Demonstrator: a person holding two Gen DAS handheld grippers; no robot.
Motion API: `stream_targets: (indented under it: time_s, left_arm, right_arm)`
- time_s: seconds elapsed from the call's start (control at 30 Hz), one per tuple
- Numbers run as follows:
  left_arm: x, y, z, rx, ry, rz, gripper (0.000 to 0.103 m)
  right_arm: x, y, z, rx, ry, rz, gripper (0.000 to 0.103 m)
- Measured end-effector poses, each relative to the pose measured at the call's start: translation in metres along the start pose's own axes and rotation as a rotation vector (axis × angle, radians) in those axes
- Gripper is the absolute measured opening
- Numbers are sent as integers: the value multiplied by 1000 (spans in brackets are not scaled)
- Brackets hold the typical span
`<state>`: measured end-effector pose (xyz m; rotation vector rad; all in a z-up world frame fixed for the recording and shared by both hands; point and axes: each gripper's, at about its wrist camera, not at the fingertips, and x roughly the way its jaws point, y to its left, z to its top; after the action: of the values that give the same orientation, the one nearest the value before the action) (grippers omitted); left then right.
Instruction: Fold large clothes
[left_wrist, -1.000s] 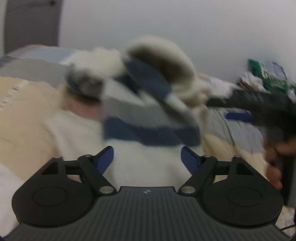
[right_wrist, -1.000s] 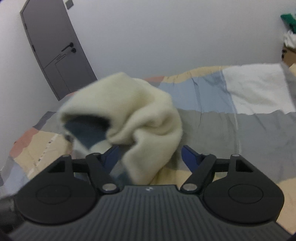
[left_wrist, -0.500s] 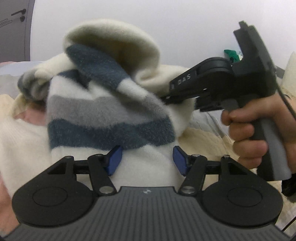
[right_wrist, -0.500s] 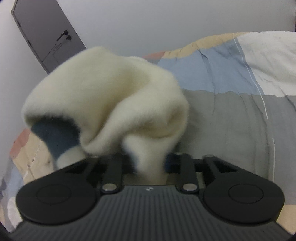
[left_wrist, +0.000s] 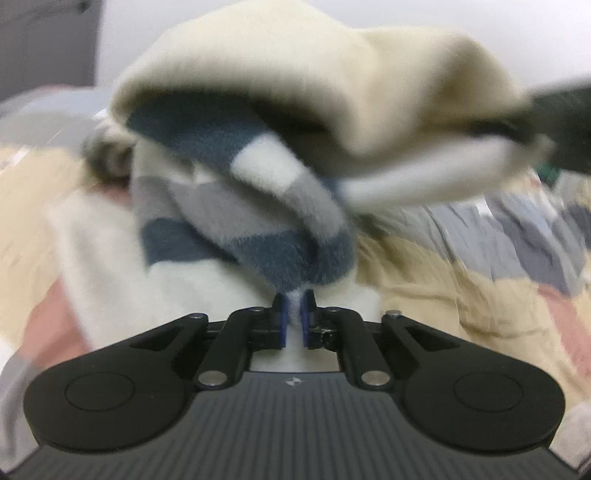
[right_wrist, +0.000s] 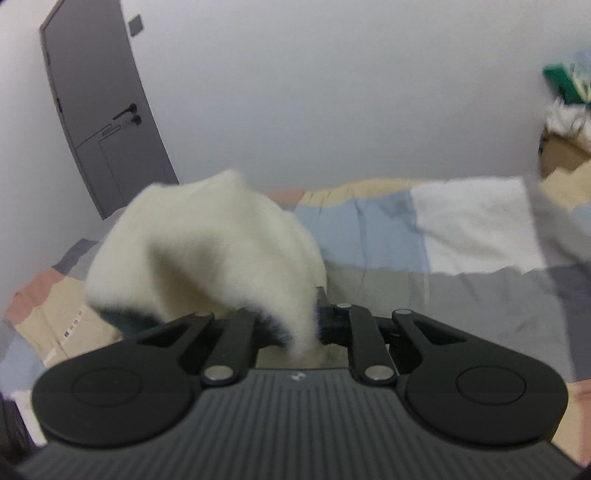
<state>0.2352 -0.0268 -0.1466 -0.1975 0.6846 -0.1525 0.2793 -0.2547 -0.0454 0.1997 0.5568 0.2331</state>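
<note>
Both claws have just closed on the sweater (left_wrist: 258, 206): the left claw (left_wrist: 294, 317) pinches a striped edge at lower centre. The right claw (right_wrist: 314, 325) clamps cream fleece bunched up-left above the bed (right_wrist: 461, 266).

sweater (left_wrist: 258, 206): top cut off, blurred | right tongs (right_wrist: 314, 321): left finger hidden by fleece
</note>
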Motion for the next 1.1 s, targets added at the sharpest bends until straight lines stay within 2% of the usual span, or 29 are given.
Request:
stream_targets:
  time_s: [0.23,0.37,0.53,0.67,0.77,0.93,1.1]
  left_arm:
    - [-49,31,-5,-171,-25,78,6]
    - [-91,41,-9,-212,-97,161,6]
    - [-151,62,-7,-240,-196,268,5]
    - [-173,69,0,-273,-243,336,5]
    - [-173,80,9,-291,-242,383,5]
    - [-142,99,15,-310,-194,466,5]
    - [-94,104,21,-274,-148,527,6]
  right_arm:
    - [-72,2,-1,-52,-78,-52,14]
    - [-113,-4,-4,-68,-122,-79,14]
    - [-155,-33,-9,-20,-184,-120,14]
    - [-170,-67,-13,72,-203,-156,14]
    - [-161,-92,-20,132,-146,-183,14]
    - [-112,-128,-48,125,40,-284,15]
    - [-60,-152,-74,167,202,-283,16]
